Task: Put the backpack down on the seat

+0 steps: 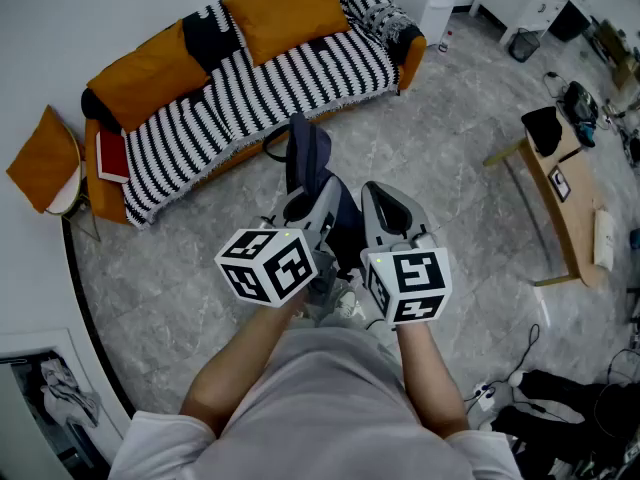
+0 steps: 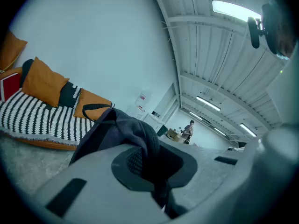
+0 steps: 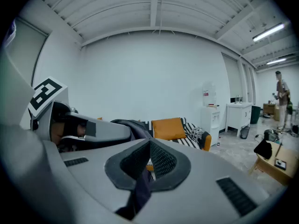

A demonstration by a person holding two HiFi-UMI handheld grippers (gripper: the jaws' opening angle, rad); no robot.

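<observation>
I am pinching the dark backpack (image 1: 308, 163) tight in both my left gripper (image 1: 303, 216) and right gripper (image 1: 388, 211), and it is hanging upright just beyond them over the floor, while the striped sofa seat (image 1: 255, 93) is lying far-left, nearer my left hand, and my grippers are hiding the bag's lower half.

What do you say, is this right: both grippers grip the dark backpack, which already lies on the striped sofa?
The left gripper and right gripper do grip the backpack, but it is held up over the floor short of the sofa, not on it, as the head view shows.
</observation>
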